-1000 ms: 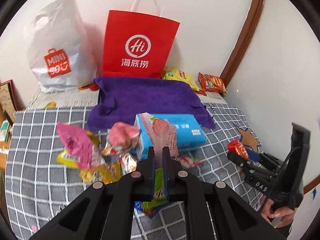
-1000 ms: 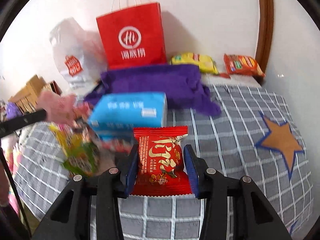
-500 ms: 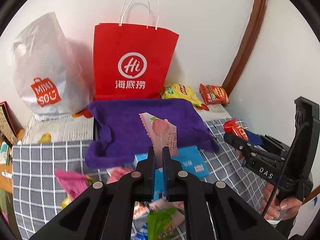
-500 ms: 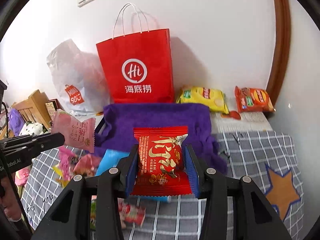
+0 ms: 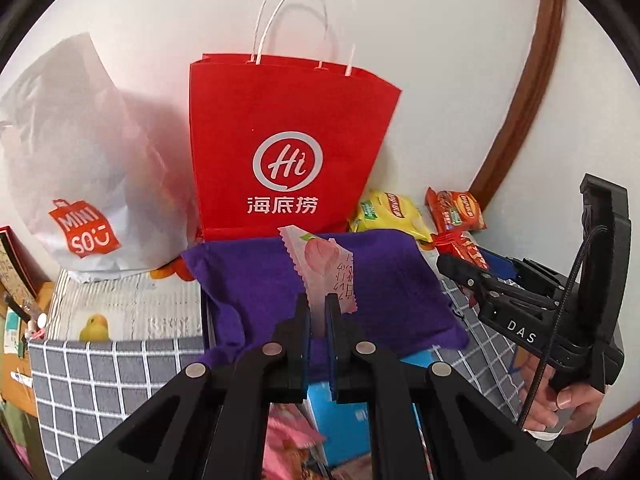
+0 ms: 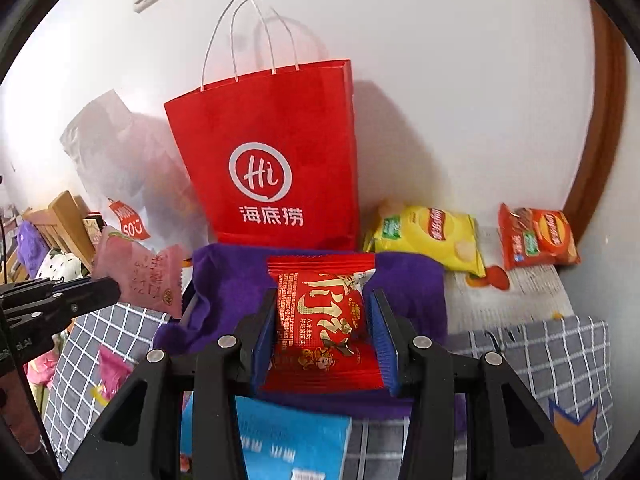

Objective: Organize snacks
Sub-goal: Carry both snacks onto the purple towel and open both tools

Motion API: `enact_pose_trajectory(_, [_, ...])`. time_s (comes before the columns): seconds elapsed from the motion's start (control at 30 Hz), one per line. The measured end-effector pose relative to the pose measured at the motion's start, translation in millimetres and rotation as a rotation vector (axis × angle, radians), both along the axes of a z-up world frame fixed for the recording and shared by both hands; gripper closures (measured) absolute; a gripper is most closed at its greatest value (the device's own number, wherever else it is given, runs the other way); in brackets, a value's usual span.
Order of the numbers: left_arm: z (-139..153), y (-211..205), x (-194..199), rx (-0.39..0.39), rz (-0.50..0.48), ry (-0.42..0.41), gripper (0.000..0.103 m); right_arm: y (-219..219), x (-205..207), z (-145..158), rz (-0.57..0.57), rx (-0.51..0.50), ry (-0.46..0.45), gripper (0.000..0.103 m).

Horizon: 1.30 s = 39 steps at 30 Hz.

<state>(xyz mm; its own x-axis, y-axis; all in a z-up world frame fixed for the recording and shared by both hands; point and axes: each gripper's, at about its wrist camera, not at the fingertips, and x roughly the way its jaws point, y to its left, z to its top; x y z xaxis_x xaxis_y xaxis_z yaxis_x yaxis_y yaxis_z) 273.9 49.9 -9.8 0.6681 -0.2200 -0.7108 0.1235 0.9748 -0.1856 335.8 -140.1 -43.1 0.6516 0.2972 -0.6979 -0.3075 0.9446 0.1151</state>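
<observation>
My left gripper [image 5: 318,306] jaws clamp a pink snack packet [image 5: 326,266] above the purple cloth [image 5: 256,276]. My right gripper [image 6: 324,332] jaws clamp a red snack packet [image 6: 320,320] over that cloth, before the red paper bag [image 6: 272,160].

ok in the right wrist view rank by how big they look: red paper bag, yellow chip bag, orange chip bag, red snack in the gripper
1. red paper bag
2. red snack, though nearness to the camera inflates it
3. yellow chip bag
4. orange chip bag, close to the yellow one
</observation>
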Motion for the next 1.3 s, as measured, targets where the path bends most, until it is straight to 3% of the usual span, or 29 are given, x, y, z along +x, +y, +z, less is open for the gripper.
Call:
enact_pose_trajectory(0.3, [-28,2,45,0.001,-0.014,0.048,0.096,3,52,-23,-0.002,-0.025,0.026,0.059])
enact_pose_trajectory(0.5, [-57,7,75,-0.013,-0.007,0.113,0.096,0,81,-59,-0.003,-0.053,0.105,0.059])
enact_pose_trajectory(0.83, [-107,5,103,-0.031,-0.026,0.243,0.096,0,101,-109,0.017,-0.086,0.213,0.059])
enact_pose_trajectory(1.17, [-128,6,112,-0.036,-0.009,0.308,0.096,6,108,-137,0.031,-0.111,0.277,0.059])
enact_pose_trajectory(1.3, [-128,9,113,-0.075,-0.012,0.307,0.096,4,109,-142,0.019,-0.119,0.285,0.059])
